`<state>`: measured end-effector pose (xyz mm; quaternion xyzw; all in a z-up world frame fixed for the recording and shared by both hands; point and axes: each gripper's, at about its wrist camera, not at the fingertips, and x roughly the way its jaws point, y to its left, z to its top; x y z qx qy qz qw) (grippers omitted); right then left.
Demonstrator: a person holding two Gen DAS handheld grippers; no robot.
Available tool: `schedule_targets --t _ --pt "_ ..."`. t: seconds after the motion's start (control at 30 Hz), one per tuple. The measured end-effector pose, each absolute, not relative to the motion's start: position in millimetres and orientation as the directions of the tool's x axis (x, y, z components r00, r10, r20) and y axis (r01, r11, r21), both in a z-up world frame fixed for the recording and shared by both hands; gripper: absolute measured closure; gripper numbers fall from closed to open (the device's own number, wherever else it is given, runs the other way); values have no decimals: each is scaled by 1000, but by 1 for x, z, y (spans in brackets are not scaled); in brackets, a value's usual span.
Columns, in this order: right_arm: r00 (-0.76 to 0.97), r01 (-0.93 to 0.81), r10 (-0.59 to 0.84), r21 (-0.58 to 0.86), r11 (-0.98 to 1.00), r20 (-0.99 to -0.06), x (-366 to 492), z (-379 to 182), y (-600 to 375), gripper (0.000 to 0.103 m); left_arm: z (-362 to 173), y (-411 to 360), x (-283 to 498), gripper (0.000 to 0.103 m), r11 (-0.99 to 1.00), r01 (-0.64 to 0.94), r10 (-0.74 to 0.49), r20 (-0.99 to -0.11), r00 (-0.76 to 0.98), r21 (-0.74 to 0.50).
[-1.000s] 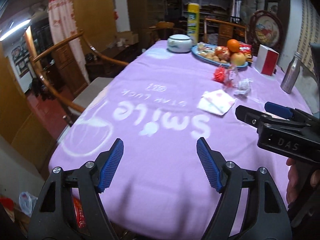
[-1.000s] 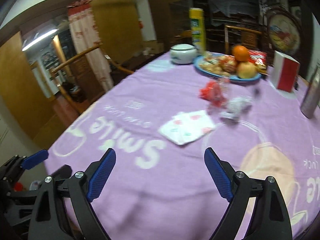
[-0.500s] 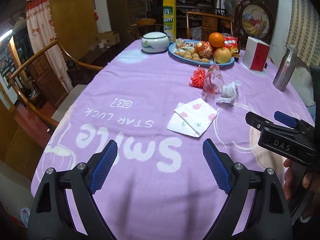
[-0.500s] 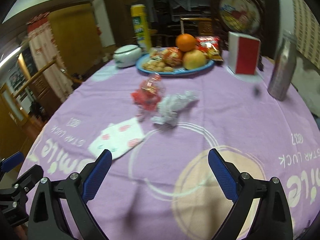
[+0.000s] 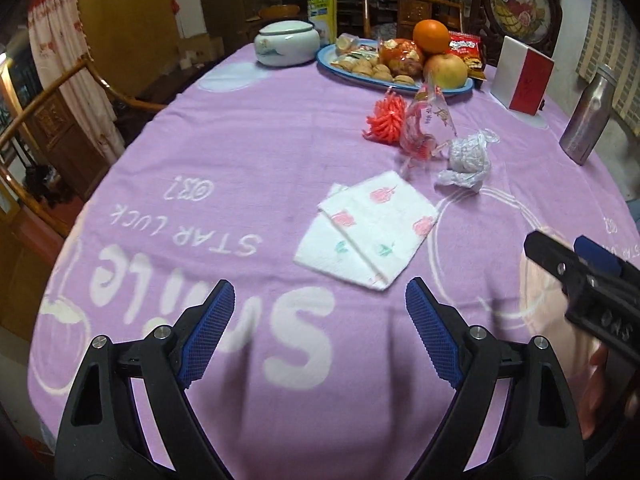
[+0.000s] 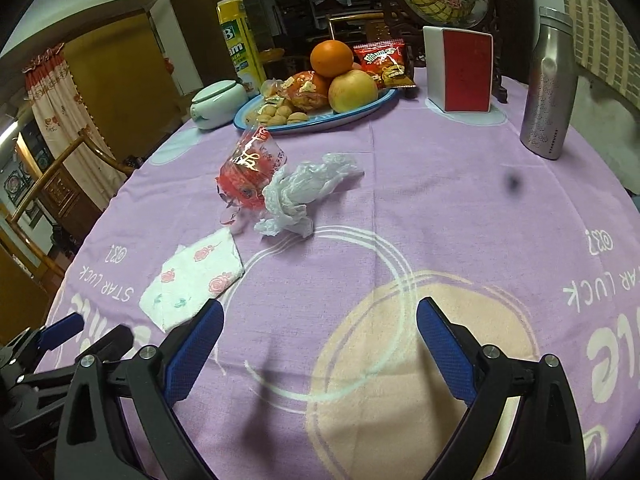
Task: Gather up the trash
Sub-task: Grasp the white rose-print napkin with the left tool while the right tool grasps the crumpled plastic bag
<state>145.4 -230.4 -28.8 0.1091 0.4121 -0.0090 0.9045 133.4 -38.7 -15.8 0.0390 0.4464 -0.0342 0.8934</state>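
Note:
On the purple tablecloth [image 5: 240,168] lies a folded white napkin with a rose print [image 5: 370,230] [image 6: 196,280]. Beyond it sit a crumpled clear-and-red wrapper [image 5: 426,126] [image 6: 250,172], a red frilly scrap [image 5: 384,120] and a crumpled white plastic bag [image 5: 468,156] [image 6: 304,194]. My left gripper [image 5: 318,330] hovers open just short of the napkin, nothing between its blue pads. My right gripper [image 6: 320,350] is open over the cloth, with the napkin at its left finger and the white bag ahead. Each gripper shows at the edge of the other's view.
A blue plate of fruit and snacks [image 6: 320,118], a white lidded jar [image 5: 288,42], a yellow canister [image 6: 240,52], a red-and-white box [image 6: 460,68] and a steel bottle [image 6: 550,88] stand at the far side. Wooden chairs [image 5: 52,92] ring the table's left edge.
Both grippers have moved forward and down over the table toward the trash. Their jaws stand a little wider than a second ago. Nothing has been picked up.

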Motion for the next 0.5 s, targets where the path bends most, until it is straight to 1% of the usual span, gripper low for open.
schedule_targets --t 0.1,0.23,0.47,0.5 --pt "657 114 76 199 973 -750 145 -29 -233 7 -21 -46 144 18 992 122 -62 -784 618 18" --pt "665 135 72 214 968 -744 144 -28 -240 7 -33 -51 164 18 992 127 -95 -813 574 -26" --pt "657 154 63 216 964 -751 146 -32 -244 7 -45 -55 179 18 994 108 -70 -812 579 -8" --pt "654 154 63 215 964 -754 147 -33 -244 7 -47 -55 181 20 994 107 -68 -814 576 -7"
